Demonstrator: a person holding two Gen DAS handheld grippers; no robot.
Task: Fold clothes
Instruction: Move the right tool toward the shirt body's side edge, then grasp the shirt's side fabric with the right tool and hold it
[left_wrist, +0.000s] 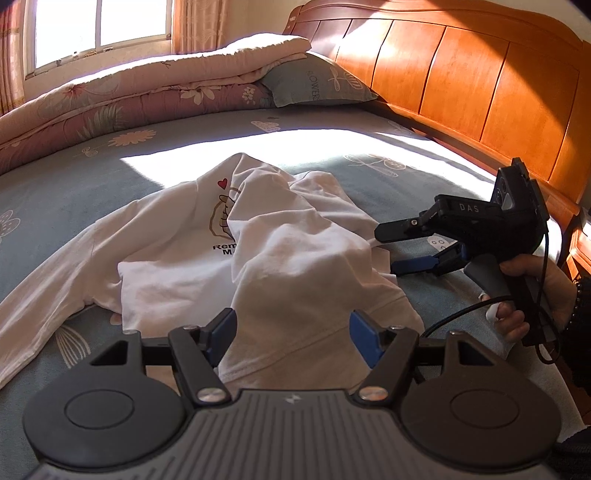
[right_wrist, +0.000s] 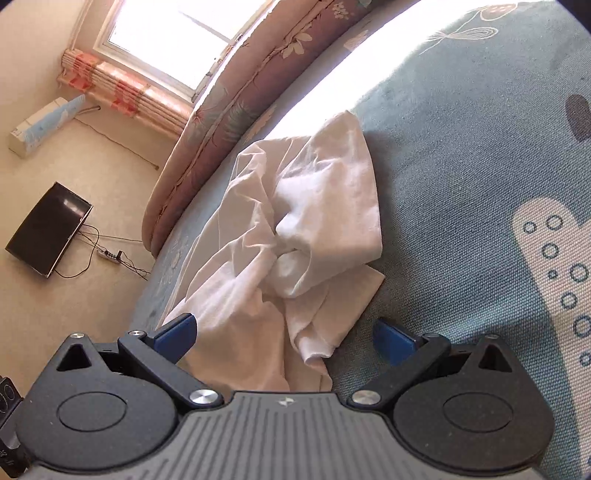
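Note:
A white long-sleeved shirt (left_wrist: 177, 266) with a heart and hand print lies crumpled on the blue patterned bed sheet (left_wrist: 388, 184). One sleeve trails off to the left. My left gripper (left_wrist: 291, 332) is open just above the shirt's near hem, with a hump of cloth rising between its blue pads, which do not press on it. My right gripper (left_wrist: 389, 249), held by a hand (left_wrist: 532, 291), stands open at the shirt's right edge, turned on its side. In the right wrist view the right gripper (right_wrist: 284, 332) is open over a bunched fold of the shirt (right_wrist: 295, 221).
A folded floral quilt (left_wrist: 129, 88) and a pillow (left_wrist: 314, 85) lie along the far side of the bed. The wooden headboard (left_wrist: 461, 85) runs along the right. A dark screen (right_wrist: 48, 229) and a power strip (right_wrist: 109, 254) show against a beige surface beyond the bed.

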